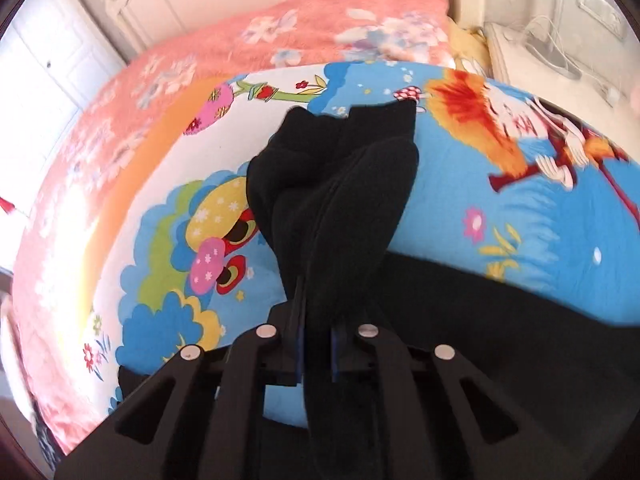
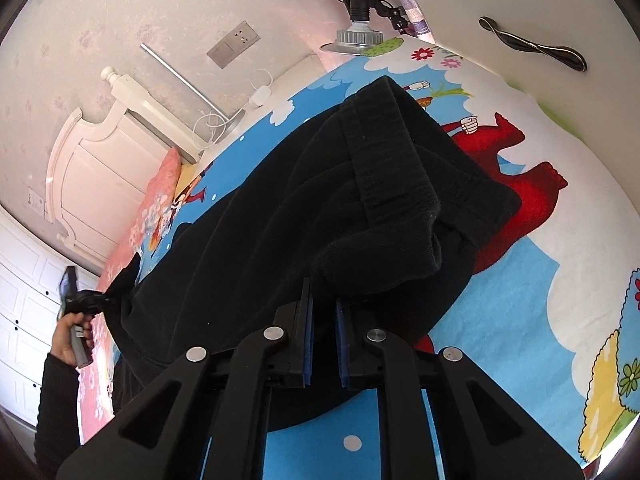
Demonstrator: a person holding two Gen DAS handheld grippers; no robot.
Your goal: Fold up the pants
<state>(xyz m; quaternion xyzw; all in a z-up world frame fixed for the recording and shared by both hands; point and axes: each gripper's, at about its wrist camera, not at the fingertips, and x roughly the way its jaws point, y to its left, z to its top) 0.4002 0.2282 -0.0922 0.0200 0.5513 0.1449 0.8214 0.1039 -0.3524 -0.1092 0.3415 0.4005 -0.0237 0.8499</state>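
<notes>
Black fleece pants [image 2: 320, 208] lie on a bed with a colourful cartoon sheet [image 2: 520, 272]. My left gripper [image 1: 316, 344] is shut on the leg-end fabric of the pants [image 1: 336, 184] and holds it bunched and lifted above the sheet. My right gripper [image 2: 324, 340] is shut on a fold of the pants near the waistband [image 2: 392, 152], with black cloth between its blue pads. The left gripper with its pinched cloth also shows at the far left of the right wrist view [image 2: 86, 300].
A pink floral blanket [image 1: 140, 92] lies along the far side of the bed. A white headboard [image 2: 92, 176], a nightstand [image 1: 560, 64] with cables, white cupboards [image 2: 24, 312], a lamp [image 2: 356, 28] and a wall socket [image 2: 234, 44] surround the bed.
</notes>
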